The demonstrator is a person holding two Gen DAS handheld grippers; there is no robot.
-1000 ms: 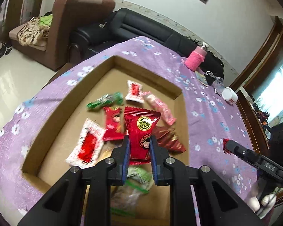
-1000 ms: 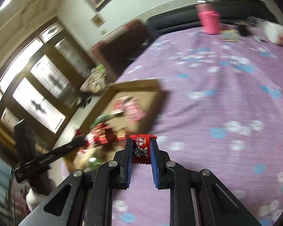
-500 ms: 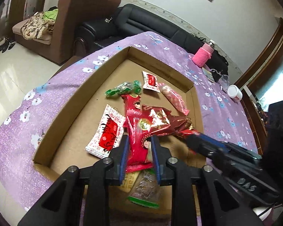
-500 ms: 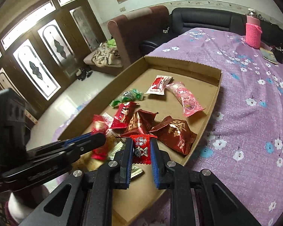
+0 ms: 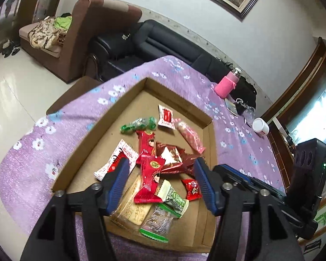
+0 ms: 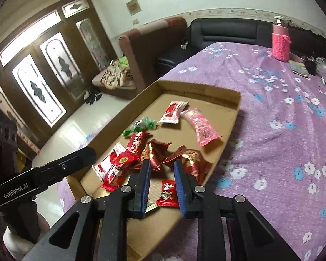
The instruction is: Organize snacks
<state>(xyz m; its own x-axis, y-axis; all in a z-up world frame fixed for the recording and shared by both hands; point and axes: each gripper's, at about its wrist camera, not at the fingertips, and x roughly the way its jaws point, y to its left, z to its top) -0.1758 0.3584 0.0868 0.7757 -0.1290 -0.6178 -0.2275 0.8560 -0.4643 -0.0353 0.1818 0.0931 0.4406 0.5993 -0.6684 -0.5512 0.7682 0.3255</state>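
Note:
A shallow cardboard tray (image 5: 80, 158) (image 6: 226, 150) lies on the purple flowered tablecloth and holds several snack packets. My left gripper (image 5: 160, 174) is open above the tray's near end; the long red packet (image 5: 150, 180) lies loose below it on the pile. My right gripper (image 6: 162, 169) is open over the tray's near right side; the small red packet (image 6: 168, 193) (image 5: 192, 188) lies flat on the tray floor between its fingers. Dark red foil packets (image 6: 184, 158) sit just beyond. The right gripper's body shows in the left wrist view (image 5: 250, 182).
A pink bottle (image 6: 280, 43) (image 5: 226, 84), a white cup (image 5: 260, 127) and small items (image 6: 308, 65) stand at the table's far side. A black sofa (image 5: 154, 45) and a brown armchair (image 5: 84, 34) lie beyond the table.
Both grippers opened and let go: the long red packet dropped onto the pile and the small red packet landed on the tray floor. Both grippers pulled back a little.

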